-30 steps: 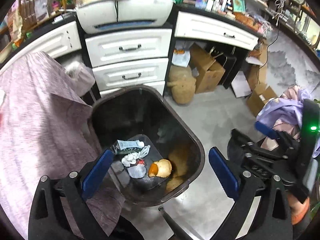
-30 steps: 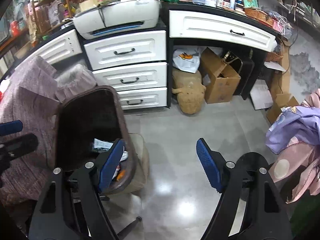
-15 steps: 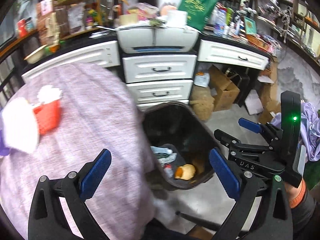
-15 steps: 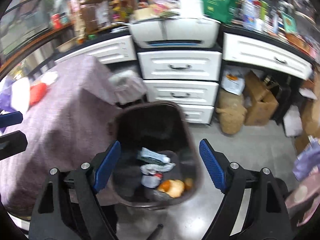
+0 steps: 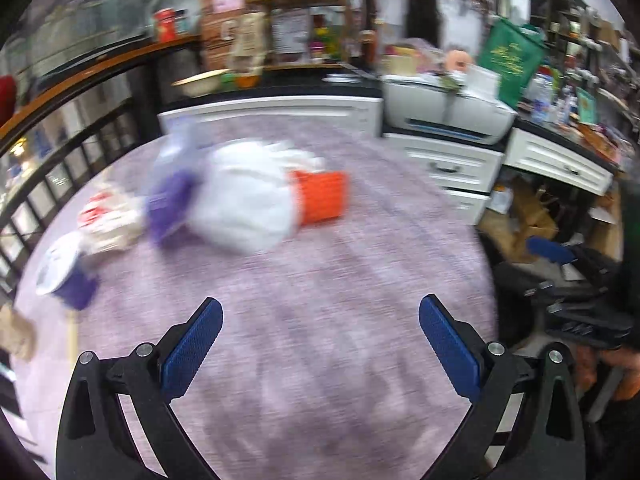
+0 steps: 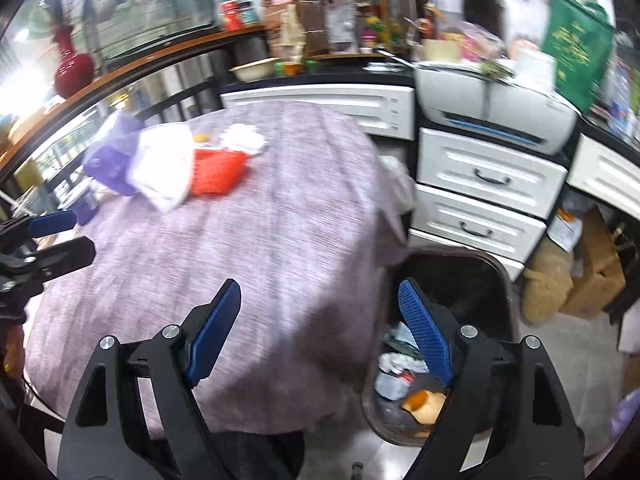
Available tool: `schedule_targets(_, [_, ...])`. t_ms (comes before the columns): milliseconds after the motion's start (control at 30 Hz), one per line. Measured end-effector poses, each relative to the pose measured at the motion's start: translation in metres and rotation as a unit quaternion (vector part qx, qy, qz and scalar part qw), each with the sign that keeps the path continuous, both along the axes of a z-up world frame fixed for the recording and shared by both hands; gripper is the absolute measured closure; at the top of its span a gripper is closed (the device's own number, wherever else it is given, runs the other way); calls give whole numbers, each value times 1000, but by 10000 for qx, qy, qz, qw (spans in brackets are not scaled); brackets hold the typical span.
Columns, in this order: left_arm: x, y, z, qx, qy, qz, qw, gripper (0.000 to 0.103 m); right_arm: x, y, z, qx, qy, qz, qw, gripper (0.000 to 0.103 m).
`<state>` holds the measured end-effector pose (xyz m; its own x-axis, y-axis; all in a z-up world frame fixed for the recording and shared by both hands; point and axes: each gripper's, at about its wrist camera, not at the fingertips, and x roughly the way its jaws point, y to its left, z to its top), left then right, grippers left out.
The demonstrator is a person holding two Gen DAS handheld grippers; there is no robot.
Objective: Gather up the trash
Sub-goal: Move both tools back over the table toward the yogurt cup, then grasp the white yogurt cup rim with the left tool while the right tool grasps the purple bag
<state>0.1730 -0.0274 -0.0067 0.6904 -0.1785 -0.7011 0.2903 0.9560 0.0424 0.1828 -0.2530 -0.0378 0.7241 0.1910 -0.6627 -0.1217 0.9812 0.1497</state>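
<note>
Two grippers hang over a table draped in a mauve cloth (image 5: pixel 320 280), both with their blue pads spread wide and nothing between them. The left gripper (image 5: pixel 320 344) sits above the near middle of the cloth; the right gripper (image 6: pixel 320 320) straddles the cloth's right edge, its left finger over the fabric and its right finger over the bin (image 6: pixel 496 276) that stands on the floor just beside that edge.

Trash left on the table lies toward the far left of the cloth. An orange-red cup (image 5: pixel 322 198) lies tipped on its side, with a white crumpled wad (image 5: pixel 244 204) against its left end, and a purple wrapper (image 5: pixel 170 200) against the wad's left side. Further left a white-and-red packet (image 5: pixel 108 216) rests near the left edge, and a purple cup (image 5: pixel 66 276) with a white lid stands nearer the front left edge. All of this is blurred, so finer detail cannot be told.

Inside the dark bin, at the bottom, lie crumpled white scraps (image 6: pixel 396 360) and an orange-and-tan piece (image 6: pixel 422 400).

White drawers (image 6: pixel 488 176) stand behind the bin, with a grey printer (image 6: pixel 500 108) on top and a green bag (image 6: pixel 576 48) behind that.
</note>
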Motion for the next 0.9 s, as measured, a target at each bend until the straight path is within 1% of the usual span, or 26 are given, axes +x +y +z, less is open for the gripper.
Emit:
schedule_targets(100, [6, 41, 1, 140, -96, 432, 9989, 6, 6, 21, 11, 126, -22, 204, 9997, 22])
schedule_targets(200, [18, 87, 1, 303, -75, 931, 9952, 6, 15, 44, 19, 100, -99, 361, 9993, 22])
schedule_targets(233, [24, 100, 0, 343, -29, 1003, 9944, 6, 19, 54, 21, 104, -96, 431, 9990, 22])
schedule_targets(333, [45, 131, 3, 563, 103, 1133, 9919, 11, 27, 74, 23, 111, -64, 574, 9983, 22])
schedule_targets(433, [70, 148, 3, 889, 235, 1120, 9894, 20, 33, 97, 23, 7, -35, 720, 9974, 22])
schedule_targets(500, [86, 157, 0, 1065, 387, 1053, 9880, 25, 35, 103, 23, -40, -16, 772, 9970, 22])
schedule_targets(533, [94, 161, -2, 1140, 458, 1034, 9870, 30, 36, 106, 23, -68, -11, 789, 9969, 22])
schedule_targets(600, [112, 168, -10, 1300, 715, 991, 9840, 36, 37, 111, 22, -128, 2, 790, 9968, 22])
schedule_targets(633, [119, 172, -14, 1363, 804, 1026, 9821, 42, 39, 112, 22, -140, 13, 782, 9968, 22])
schedule_targets(700, [132, 180, -23, 1451, 988, 1065, 9787, 45, 40, 114, 23, -161, 23, 754, 9970, 22])
schedule_targets(767, [141, 185, -30, 1496, 1106, 1098, 9764, 54, 42, 115, 24, -197, 26, 740, 9971, 22])
schedule_targets(800, [144, 188, -34, 1531, 1182, 1093, 9750, 56, 42, 116, 24, -215, 28, 739, 9970, 22])
schedule_targets(867, [145, 188, -43, 1590, 1304, 1089, 9725, 68, 44, 117, 25, -247, 38, 745, 9969, 22])
schedule_targets(900, [145, 188, -45, 1585, 1330, 1088, 9723, 71, 45, 119, 25, -249, 42, 762, 9968, 22])
